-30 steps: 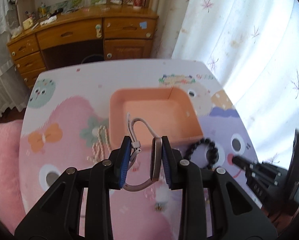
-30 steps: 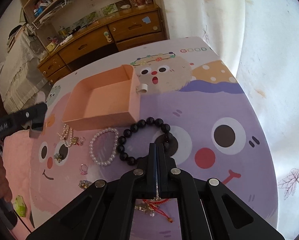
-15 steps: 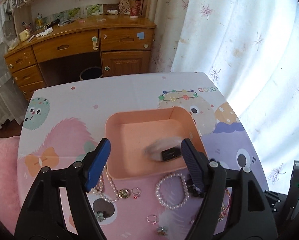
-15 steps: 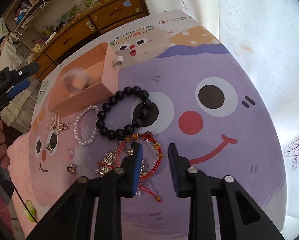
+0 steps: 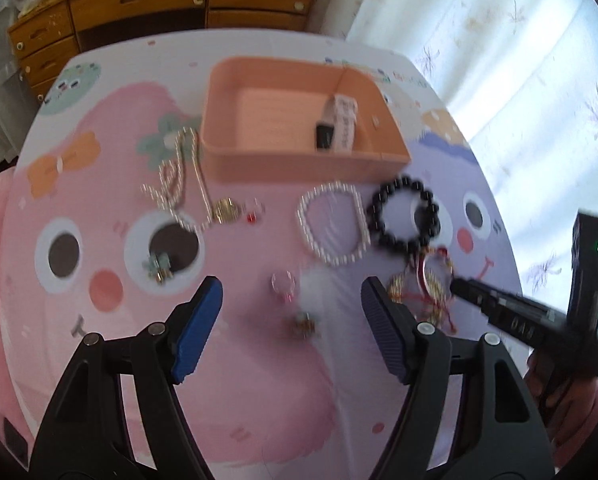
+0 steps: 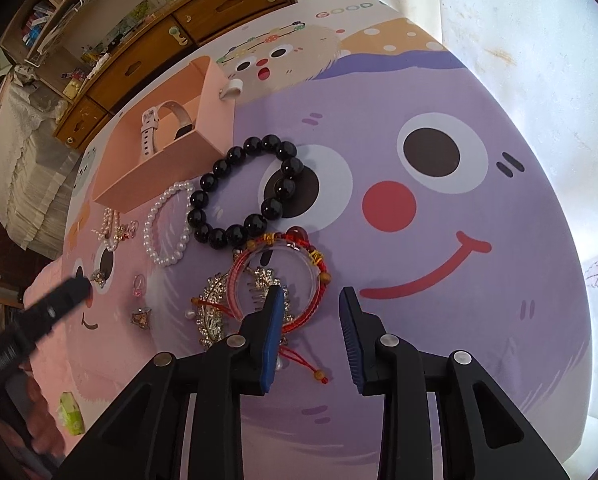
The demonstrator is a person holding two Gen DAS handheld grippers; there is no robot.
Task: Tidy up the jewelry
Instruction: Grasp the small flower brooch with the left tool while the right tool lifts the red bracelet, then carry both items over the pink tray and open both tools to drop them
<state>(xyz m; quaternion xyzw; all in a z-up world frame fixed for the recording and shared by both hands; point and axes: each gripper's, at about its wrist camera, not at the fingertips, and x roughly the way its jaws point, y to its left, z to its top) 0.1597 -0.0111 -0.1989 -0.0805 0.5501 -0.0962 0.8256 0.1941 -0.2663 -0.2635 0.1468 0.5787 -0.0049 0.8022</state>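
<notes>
A white-strapped watch (image 5: 341, 126) lies inside the peach box (image 5: 219, 152) on the cartoon mat. My left gripper (image 5: 291, 288) hovers open over a small pink ring (image 5: 283, 282). Its jaws are closing and nothing is pinched between them. In front of the box lie a white pearl bracelet (image 6: 151, 224) and a black bead bracelet (image 6: 203, 200). My right gripper (image 6: 311, 294) stands open low over a red cord bracelet (image 6: 237, 268). Its left finger (image 6: 273, 320) is over that bracelet's near rim and does not grip it.
A pearl necklace (image 5: 191, 160), a gold pendant (image 5: 227, 212), a silver brooch (image 6: 209, 320) and small charms (image 6: 141, 316) lie scattered on the mat. A green packet (image 6: 71, 412) sits near the left edge. A wooden desk (image 5: 139, 0) and curtains (image 5: 499, 60) stand behind the table.
The left gripper opened, dropped the watch into the box, then pulled back and down over the ring. The right gripper went from shut to open and sank over the red bracelet.
</notes>
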